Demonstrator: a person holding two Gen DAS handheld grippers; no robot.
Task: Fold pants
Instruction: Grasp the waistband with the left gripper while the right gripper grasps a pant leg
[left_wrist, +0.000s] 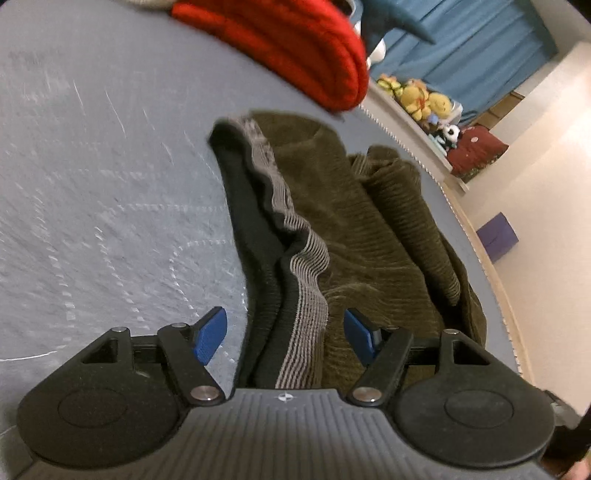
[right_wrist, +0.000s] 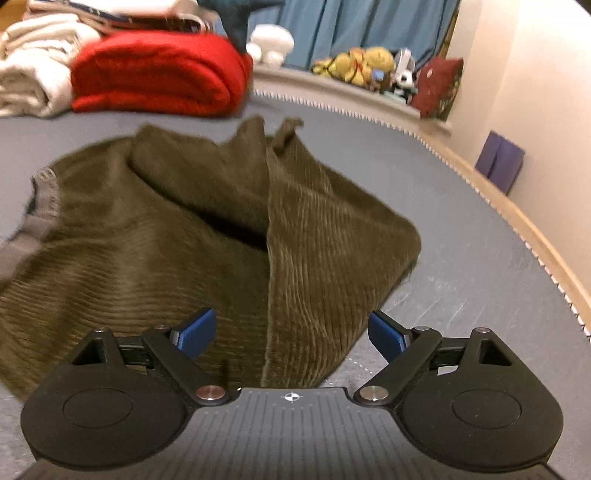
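Olive corduroy pants (left_wrist: 369, 229) lie bunched on a grey-blue bed cover (left_wrist: 92, 184). Their striped grey and black waistband (left_wrist: 303, 280) runs toward my left gripper (left_wrist: 284, 332), which is open, its blue pads either side of the waistband. In the right wrist view the pants (right_wrist: 166, 236) lie in a heap with a folded flap (right_wrist: 325, 240) on the right. My right gripper (right_wrist: 291, 332) is open just above the near edge of that flap and holds nothing.
A folded red blanket (right_wrist: 159, 74) and cream towels (right_wrist: 33, 74) lie at the far side of the bed. Stuffed toys (right_wrist: 369, 66) and a dark red cushion (right_wrist: 436, 88) sit on a ledge. A purple box (right_wrist: 498, 162) stands on the floor past the bed's edge (right_wrist: 517, 221).
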